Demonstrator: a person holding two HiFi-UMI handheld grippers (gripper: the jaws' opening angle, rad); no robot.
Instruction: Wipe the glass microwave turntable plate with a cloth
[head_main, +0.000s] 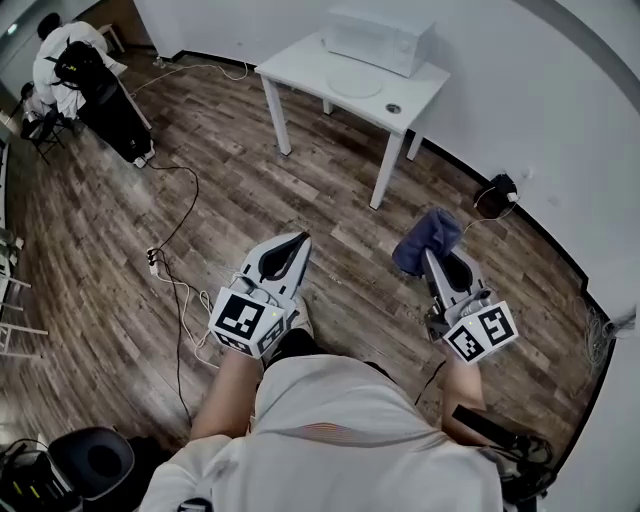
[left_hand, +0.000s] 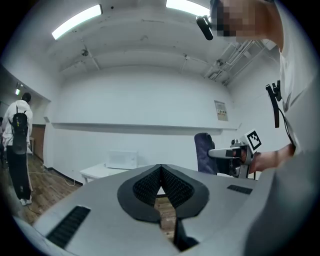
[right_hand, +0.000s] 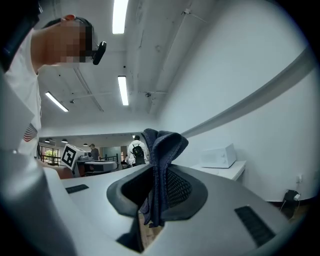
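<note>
Plate (head_main: 355, 82) on table (head_main: 300, 60), well apart: 11 o'clock from right gripper (head_main: 437, 262), pinching cloth (head_main: 428, 238); 1 o'clock from left gripper (head_main: 289, 247), closed, empty.

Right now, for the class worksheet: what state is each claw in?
Left claw: closed, tips together, nothing between them.
Right claw: closed on a dark blue fabric cloth.

Grey left gripper (head_main: 293, 243) and right gripper (head_main: 433, 256) (square-marker cubes (head_main: 243, 322)), white shirt (head_main: 340, 430)
</note>
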